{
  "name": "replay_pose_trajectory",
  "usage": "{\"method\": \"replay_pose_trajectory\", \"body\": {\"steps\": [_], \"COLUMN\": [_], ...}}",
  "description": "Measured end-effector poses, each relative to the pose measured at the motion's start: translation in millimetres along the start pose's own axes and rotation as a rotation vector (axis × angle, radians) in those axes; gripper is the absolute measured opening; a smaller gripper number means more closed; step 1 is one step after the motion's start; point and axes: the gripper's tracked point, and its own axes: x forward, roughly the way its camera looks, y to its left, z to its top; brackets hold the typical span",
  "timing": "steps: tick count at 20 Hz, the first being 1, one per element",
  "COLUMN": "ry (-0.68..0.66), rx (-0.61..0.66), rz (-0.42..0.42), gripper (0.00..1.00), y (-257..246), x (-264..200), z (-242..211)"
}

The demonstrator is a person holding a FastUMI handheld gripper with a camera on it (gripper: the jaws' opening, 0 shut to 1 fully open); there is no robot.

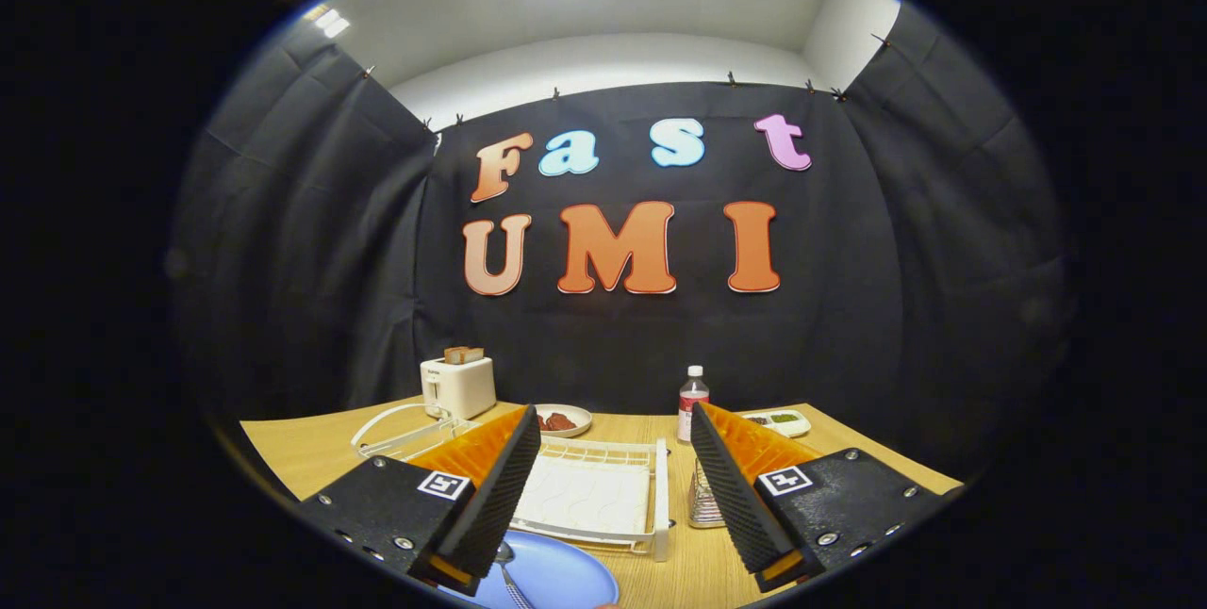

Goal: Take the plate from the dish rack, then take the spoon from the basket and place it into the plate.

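Spoon (507, 579) lies in the blue plate (556, 576) at my seven o'clock, so I judge the task done; fingers (613, 486) spread wide, gripping nothing, above the dish rack (603, 496).

My camera rode on my claw (613, 486), looking forward along both fingers. It sat low and close over the table (311, 453), facing the back wall.

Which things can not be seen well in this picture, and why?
- Spoon: part hidden by a finger of the open tongs.
- Plate: near side cut off below.
- Basket: part behind the other finger.
- Food in far dishes: too small.
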Motion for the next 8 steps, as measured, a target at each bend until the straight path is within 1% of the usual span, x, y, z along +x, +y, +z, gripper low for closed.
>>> {"method": "replay_pose_trajectory", "body": {"steps": [5,8], "ry": [-0.025,-0.034], "rx": [-0.002,0.003], "rz": [-0.043,-0.054], "gripper": [0.95,0.95], "y": [-8.9,-10.5], "x": [1.2,1.5], "z": [6.4,8.3]}}
